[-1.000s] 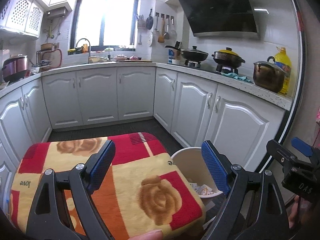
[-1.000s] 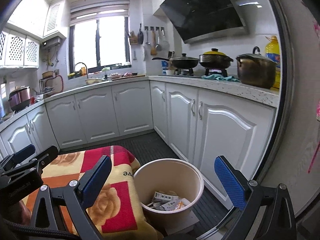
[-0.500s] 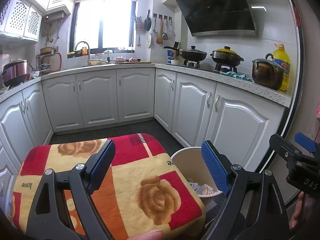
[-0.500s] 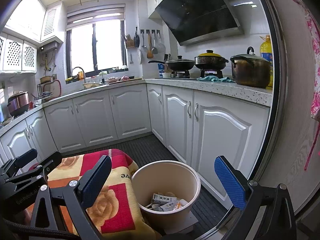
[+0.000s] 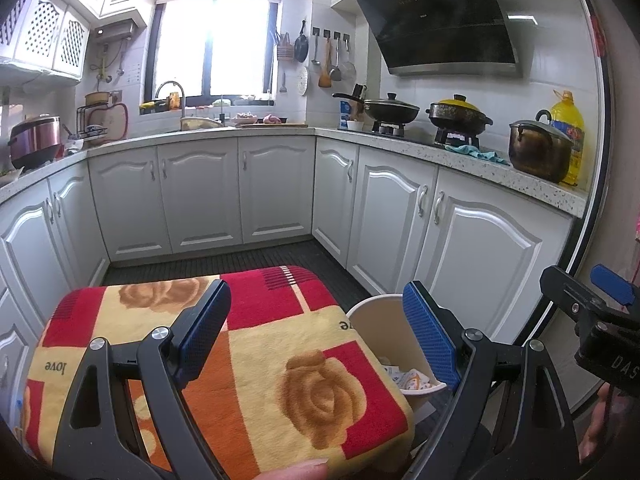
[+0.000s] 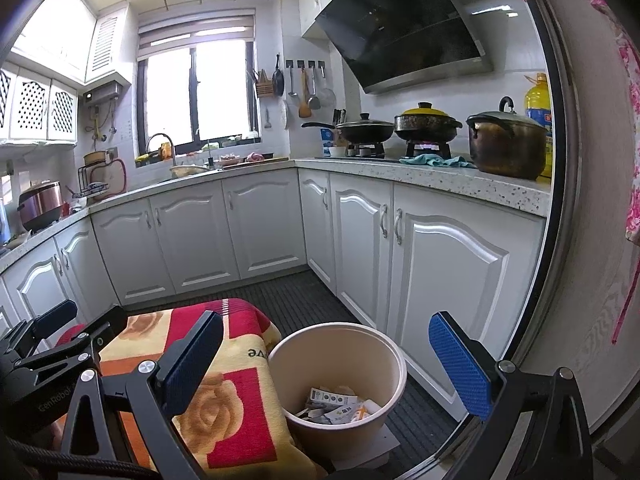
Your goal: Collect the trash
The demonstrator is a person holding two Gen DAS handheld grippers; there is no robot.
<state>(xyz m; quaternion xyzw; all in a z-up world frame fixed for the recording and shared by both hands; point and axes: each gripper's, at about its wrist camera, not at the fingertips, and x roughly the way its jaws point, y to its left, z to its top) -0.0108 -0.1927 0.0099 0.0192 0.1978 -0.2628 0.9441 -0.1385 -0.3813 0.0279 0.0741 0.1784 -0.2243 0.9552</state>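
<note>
A cream trash bucket (image 6: 340, 376) stands on the floor beside a low table covered with a red, orange and yellow rose-patterned cloth (image 5: 256, 360). Several paper wrappers and small cartons (image 6: 332, 402) lie inside the bucket. The bucket also shows in the left wrist view (image 5: 380, 328), partly behind a finger. My left gripper (image 5: 316, 332) is open and empty above the cloth. My right gripper (image 6: 324, 364) is open and empty above the bucket. The cloth top shows no trash.
White kitchen cabinets (image 5: 200, 192) run along the back and right. The counter (image 6: 440, 182) carries pots, a wok, a blue rag and a yellow oil bottle. A dark ribbed floor mat (image 6: 296, 292) lies beyond the table.
Both grippers have risen and tilted up a little, so the kitchen sits lower in view. Both stay open and empty.
</note>
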